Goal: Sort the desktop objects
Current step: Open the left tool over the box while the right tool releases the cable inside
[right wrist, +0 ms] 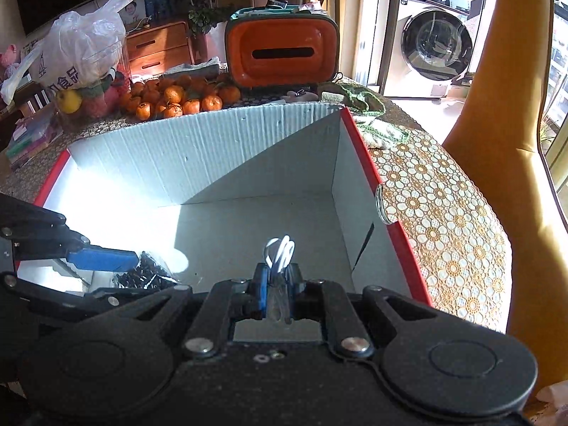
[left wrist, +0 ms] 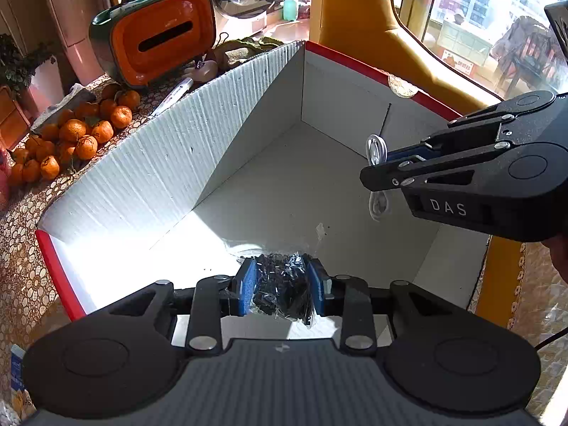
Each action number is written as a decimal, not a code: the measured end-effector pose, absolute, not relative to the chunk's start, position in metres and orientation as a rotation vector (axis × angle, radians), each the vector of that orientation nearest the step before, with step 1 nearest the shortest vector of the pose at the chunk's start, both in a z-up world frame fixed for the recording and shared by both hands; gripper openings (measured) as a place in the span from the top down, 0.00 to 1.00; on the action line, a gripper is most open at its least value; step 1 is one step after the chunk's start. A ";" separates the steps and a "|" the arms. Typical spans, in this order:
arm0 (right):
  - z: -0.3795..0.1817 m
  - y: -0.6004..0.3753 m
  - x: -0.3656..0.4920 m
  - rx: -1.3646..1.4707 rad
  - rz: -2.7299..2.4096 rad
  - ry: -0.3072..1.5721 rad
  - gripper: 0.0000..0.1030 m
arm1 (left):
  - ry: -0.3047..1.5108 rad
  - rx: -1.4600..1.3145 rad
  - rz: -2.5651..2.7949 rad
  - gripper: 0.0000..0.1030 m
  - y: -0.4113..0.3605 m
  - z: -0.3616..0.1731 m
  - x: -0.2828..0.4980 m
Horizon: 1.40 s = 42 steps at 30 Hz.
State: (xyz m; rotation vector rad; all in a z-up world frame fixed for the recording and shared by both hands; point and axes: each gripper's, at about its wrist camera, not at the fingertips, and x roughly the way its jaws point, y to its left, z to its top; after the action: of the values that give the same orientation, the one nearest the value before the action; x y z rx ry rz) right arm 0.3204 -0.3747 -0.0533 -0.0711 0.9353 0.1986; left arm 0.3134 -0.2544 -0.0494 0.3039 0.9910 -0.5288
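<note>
While both grippers are hanging over the open cardboard box, each is carrying something meant for it. The left gripper is pinching a clear packet of small black parts between its blue pads, low at the six o'clock edge of the left wrist view and just inside the box's near wall. That placement seems chosen so the packet would be falling onto the bare white floor of the box rather than onto the table.

At about three o'clock in the same view, the right gripper is reaching in over the red-edged wall, jaws pressed together on a coiled white cable. Loops of cable are sticking out above and below the fingers, so the grip looks to be across the bundle's middle, probably to keep the coil from unravelling. The right wrist view is showing those loops poking up ahead of the fingers.

Outside the box, a pile of mandarins is sitting at nine o'clock and an orange tissue holder at eleven o'clock, both on the patterned tablecloth. Judging from this, the step in hand is releasing both items, and nothing is lying in the box yet.
</note>
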 end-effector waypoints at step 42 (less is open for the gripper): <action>-0.008 -0.377 0.293 0.026 0.238 0.855 0.16 | 1.009 0.162 -0.477 0.40 -0.222 0.001 0.282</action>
State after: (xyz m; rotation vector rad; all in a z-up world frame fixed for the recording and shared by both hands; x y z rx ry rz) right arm 0.2931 -0.3766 -0.0080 0.0263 0.8551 0.2384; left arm 0.2820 -0.2222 0.0009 0.1624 1.0091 -0.4772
